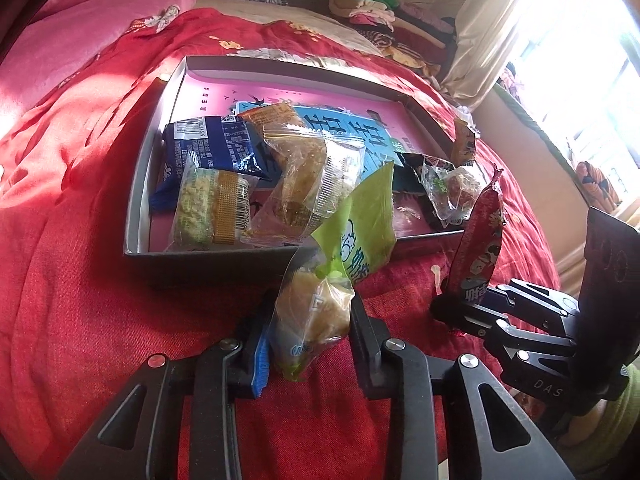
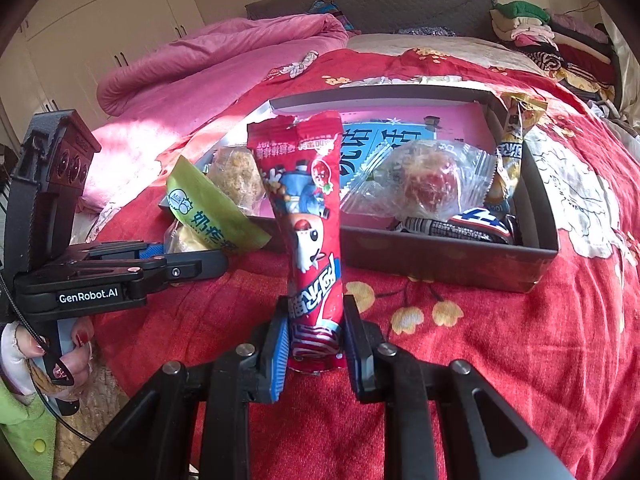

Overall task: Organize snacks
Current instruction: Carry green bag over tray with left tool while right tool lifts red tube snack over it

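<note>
A shallow dark box [image 1: 208,258] with a pink floor lies on the red bedspread and holds several wrapped snacks, among them a blue pack [image 1: 208,148] and clear-wrapped cakes [image 1: 304,184]. My left gripper [image 1: 308,336] is shut on a green-and-clear snack packet [image 1: 320,300], held upright just in front of the box's near wall. My right gripper [image 2: 316,340] is shut on a red snack stick packet [image 2: 308,216], upright in front of the box [image 2: 440,264]. Each gripper shows in the other's view: the right one [image 1: 460,312] and the left one [image 2: 192,264].
A red floral bedspread [image 1: 80,280] covers the bed. A pink quilt [image 2: 200,64] is bunched at the far left. Folded clothes [image 2: 552,40] are stacked at the far right by the headboard. A bright window [image 1: 580,60] is to the right.
</note>
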Demonstrator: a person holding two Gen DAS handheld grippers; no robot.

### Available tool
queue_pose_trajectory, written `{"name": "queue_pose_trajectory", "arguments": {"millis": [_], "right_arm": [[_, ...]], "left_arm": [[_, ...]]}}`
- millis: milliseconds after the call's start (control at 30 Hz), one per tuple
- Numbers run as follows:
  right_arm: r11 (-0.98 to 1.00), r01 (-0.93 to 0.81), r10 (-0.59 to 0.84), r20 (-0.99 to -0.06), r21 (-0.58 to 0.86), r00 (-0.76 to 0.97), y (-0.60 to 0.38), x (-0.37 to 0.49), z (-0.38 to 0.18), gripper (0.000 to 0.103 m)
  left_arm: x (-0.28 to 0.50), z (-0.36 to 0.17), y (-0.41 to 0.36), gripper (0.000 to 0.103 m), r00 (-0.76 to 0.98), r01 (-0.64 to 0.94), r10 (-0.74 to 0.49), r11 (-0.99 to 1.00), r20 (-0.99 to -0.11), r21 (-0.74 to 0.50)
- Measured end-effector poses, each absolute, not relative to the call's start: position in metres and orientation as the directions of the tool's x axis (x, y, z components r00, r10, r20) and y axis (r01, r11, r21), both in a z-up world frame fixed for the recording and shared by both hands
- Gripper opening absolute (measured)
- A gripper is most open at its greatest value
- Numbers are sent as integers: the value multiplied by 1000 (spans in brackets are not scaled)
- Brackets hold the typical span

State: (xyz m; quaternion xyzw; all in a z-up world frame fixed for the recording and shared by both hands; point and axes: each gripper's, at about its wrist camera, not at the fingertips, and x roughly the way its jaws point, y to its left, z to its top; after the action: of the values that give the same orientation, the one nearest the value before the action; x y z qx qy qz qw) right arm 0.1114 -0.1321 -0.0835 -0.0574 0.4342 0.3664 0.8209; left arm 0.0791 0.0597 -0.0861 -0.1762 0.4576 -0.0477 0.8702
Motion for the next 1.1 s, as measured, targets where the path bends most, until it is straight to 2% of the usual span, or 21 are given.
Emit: {"name": "queue_pose_trajectory", "arguments": {"millis": [1100], "right_arm": [[707,-664,605,-695,243,389,-143,102,-60,25]], "left_arm": [[55,-52,28,34,606,9,-265,945,-750,-326]]}}
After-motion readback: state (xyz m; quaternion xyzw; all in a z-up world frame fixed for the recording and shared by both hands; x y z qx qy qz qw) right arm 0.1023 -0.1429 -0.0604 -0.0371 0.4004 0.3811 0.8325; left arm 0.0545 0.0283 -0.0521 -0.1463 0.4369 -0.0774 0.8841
